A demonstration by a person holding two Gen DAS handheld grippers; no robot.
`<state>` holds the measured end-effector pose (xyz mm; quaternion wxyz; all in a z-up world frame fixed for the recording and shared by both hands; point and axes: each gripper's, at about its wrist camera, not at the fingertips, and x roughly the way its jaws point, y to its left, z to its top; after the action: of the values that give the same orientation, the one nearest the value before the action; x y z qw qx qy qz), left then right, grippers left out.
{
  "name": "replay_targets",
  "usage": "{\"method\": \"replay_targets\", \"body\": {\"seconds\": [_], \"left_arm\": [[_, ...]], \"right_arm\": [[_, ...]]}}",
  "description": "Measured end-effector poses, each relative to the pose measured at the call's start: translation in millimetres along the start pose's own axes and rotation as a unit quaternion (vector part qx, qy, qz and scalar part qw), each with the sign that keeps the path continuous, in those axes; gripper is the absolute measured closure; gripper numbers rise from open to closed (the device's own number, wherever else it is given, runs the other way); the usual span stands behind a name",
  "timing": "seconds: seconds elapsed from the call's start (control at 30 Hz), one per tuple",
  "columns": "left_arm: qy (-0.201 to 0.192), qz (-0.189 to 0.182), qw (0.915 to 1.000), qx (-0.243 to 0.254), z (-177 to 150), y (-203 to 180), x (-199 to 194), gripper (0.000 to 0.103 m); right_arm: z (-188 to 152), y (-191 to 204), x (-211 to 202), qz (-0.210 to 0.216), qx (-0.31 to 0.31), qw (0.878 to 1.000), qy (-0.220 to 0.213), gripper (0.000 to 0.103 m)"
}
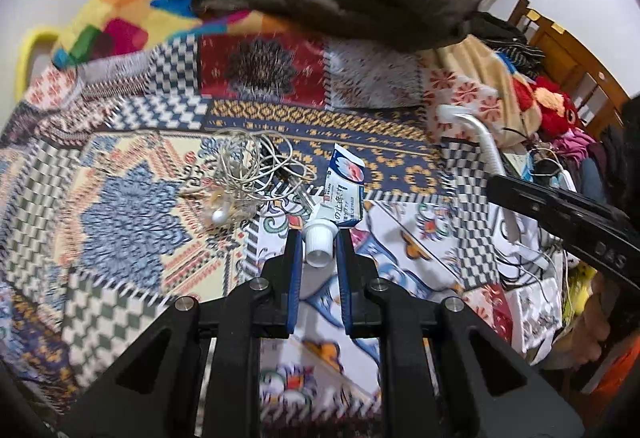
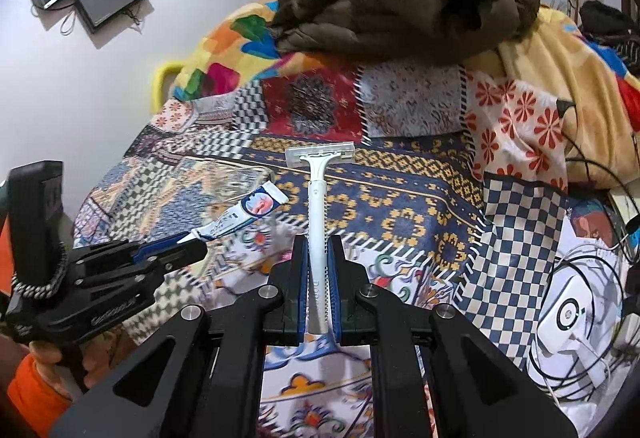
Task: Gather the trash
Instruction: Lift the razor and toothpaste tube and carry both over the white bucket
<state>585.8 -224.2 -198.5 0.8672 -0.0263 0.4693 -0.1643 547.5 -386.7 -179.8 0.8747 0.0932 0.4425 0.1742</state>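
gripping a tube (image 1: 343, 194) by its white cap, the left gripper (image 1: 319, 244) held it just off the bed (image 1: 132, 206), label end pointing away. the right gripper (image 2: 318, 258) had its fingers closed on a razor (image 2: 318, 214) handle, head out front, likely so both bits of trash could go together. a cord tangle (image 1: 248, 166) lay near the tube. i saw open quilt ahead; cables crowded the right edge.

tube (image 1: 343, 194) – white-capped, crumpled, held off bedspread | razor (image 2: 318, 214) – white, disposable, held lengthwise
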Motion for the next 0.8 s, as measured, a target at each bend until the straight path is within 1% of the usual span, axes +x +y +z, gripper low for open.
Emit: {"method": "replay_targets", "body": {"seconds": [0.2,0.3,0.43,0.7,0.8], "left_arm": [[-0.036,0.01,0.9993,0.0,-13,-6,-70,0.087],[-0.059,0.027,0.9979,0.002,-22,-5,-109,0.088],[-0.087,0.042,0.9953,-0.003,-38,-3,-152,0.088],[-0.123,0.071,0.9896,-0.023,-76,14,-230,0.088],[-0.134,0.083,0.987,-0.032,-91,23,-252,0.087]], "right_arm": [[-3,36,-32,0.009,-0.021,1.0,-0.015,0.094],[-6,56,-50,0.012,-0.038,0.999,-0.026,0.094],[-11,84,-73,0.017,-0.059,0.997,-0.039,0.094],[-26,135,-106,0.033,-0.086,0.994,-0.054,0.094],[-36,158,-116,0.04,-0.098,0.993,-0.059,0.094]]}}
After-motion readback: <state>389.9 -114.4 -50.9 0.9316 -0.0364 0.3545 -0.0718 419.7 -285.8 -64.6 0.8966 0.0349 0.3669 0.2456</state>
